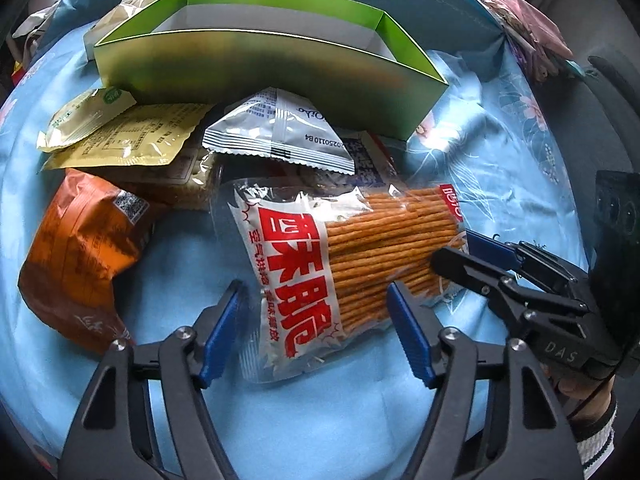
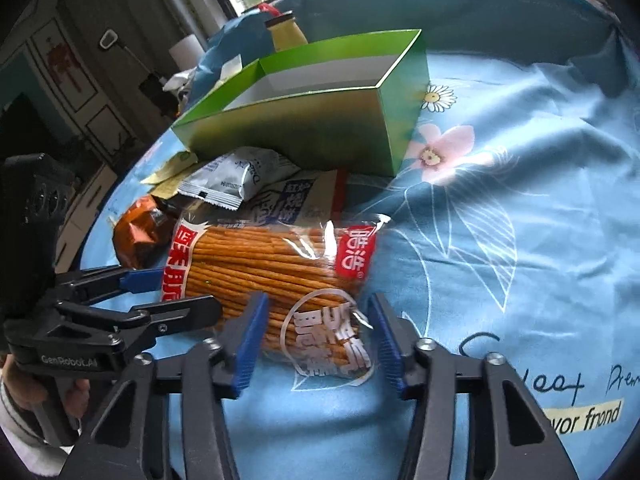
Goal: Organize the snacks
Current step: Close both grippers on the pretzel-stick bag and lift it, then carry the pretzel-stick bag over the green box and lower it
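A clear bag of orange snack sticks (image 1: 360, 256) with red lettering lies on the blue cloth in front of an open green box (image 1: 280, 68). My left gripper (image 1: 316, 332) is open around the bag's lettered end, and its left pad stands off the wrapper. My right gripper (image 2: 316, 340) straddles the opposite end of the bag (image 2: 288, 276). Its blue pads (image 2: 252, 340) sit close beside the wrapper with no squeeze showing. Each gripper shows in the other's view, the right gripper (image 1: 468, 252) at one end and the left gripper (image 2: 172, 292) at the other.
Between bag and box lie a silver-white packet (image 1: 276, 136), yellow packets (image 1: 120, 140), an orange bag (image 1: 80, 260) and a blue-and-white packet (image 2: 296, 200). A yellow bottle (image 2: 286, 34) stands behind the green box (image 2: 312, 120). Flowered blue cloth (image 2: 500, 220) stretches to the right.
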A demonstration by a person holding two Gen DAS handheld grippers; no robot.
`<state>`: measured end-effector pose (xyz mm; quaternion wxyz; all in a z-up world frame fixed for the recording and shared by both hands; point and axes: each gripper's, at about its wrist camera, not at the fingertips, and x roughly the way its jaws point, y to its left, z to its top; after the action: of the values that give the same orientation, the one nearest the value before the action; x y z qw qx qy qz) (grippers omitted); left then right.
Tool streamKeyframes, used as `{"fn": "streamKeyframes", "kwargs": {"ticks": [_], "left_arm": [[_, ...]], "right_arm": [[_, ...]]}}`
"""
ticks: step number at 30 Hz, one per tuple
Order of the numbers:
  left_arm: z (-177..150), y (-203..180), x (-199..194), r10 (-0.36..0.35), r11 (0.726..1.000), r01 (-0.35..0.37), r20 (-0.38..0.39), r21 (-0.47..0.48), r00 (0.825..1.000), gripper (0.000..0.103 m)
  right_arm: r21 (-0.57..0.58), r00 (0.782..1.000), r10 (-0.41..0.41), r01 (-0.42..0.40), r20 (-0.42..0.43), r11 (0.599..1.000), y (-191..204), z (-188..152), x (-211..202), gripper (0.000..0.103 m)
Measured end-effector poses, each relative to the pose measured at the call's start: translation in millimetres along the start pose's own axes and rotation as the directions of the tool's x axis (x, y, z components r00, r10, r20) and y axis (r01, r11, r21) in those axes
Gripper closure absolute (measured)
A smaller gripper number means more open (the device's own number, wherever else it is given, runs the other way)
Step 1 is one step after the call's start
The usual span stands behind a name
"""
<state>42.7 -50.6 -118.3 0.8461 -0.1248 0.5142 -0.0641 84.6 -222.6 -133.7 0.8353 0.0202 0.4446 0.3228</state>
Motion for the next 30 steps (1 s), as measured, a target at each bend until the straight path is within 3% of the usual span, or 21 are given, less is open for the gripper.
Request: {"fn": "streamKeyframes", "kwargs": {"ticks": [4,12,30], "left_arm": [[-2,-4,-5,0.0,1.0,-0.001,0.011,0.022,1.0,0.033],[-5,-13,-23,0.009,0.998,-0.013,0.06,0.068,0.998,0.034],[10,-21,-73,0.011,0.991,-0.038,0.204,0.126,0.979,0.034]], "right_arm": [[0.026,1.0,0.005,-0.005,0.03,1.0,-1,-7,-6,0.063],[0.075,0.997,0.017,-0.023,0.079,0.997,3,-16,-22,0.064],[0.044,0.981,0.012,-0.021,0.193,0.999,32,6,-62,0.064]]}}
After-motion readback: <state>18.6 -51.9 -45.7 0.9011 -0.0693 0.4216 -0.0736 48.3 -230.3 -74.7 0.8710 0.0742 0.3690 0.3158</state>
